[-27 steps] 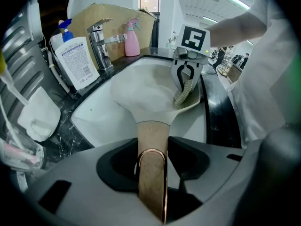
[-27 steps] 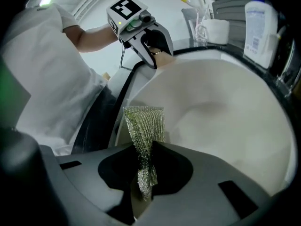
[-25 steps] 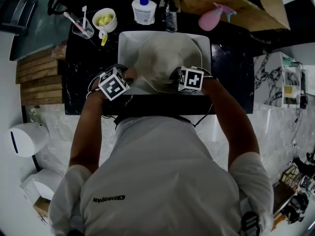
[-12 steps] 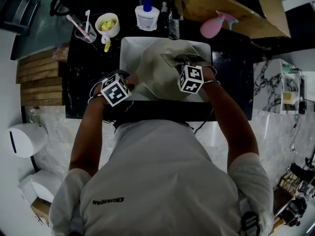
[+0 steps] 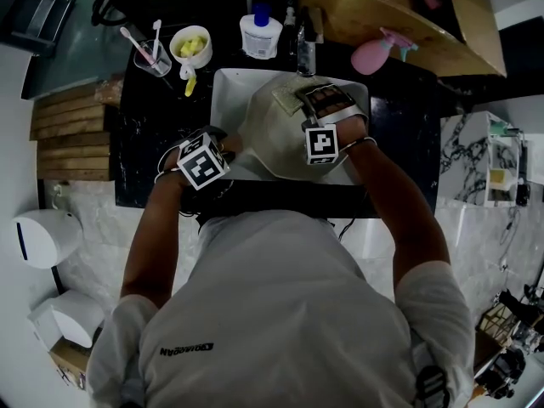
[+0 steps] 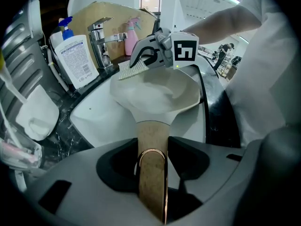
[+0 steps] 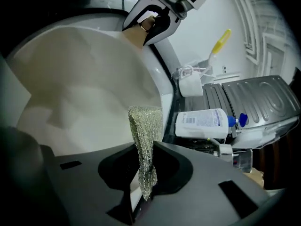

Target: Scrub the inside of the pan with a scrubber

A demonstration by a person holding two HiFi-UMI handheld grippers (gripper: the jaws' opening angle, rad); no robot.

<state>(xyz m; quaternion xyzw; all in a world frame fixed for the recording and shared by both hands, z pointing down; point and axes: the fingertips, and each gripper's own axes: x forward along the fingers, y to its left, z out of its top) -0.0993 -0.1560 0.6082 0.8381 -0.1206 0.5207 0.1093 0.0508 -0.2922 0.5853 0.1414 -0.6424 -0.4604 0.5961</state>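
A cream pan [image 5: 268,138] is tilted over the white sink [image 5: 219,100]. My left gripper [image 6: 151,171] is shut on the pan's tan handle [image 6: 151,140] at the near left of the sink; its marker cube [image 5: 202,161] shows in the head view. My right gripper [image 7: 141,182] is shut on a flat silvery mesh scrubber [image 7: 143,135]. It reaches over the pan's far rim near the tap, the scrubber [image 6: 131,70] jutting from its jaws just above the rim. In the right gripper view the pan's inside [image 7: 80,88] fills the left half.
On the black counter behind the sink stand a tap [image 5: 306,45], a white pump bottle [image 5: 259,31], a pink spray bottle [image 5: 374,53], a bowl of yellow pieces [image 5: 191,45] and a cup with toothbrushes [image 5: 151,53]. A cardboard box [image 5: 399,11] lies at the back right.
My right gripper has moved from the pan's near edge across to its far side by the tap and has rolled over. The left gripper and the pan handle stay put.
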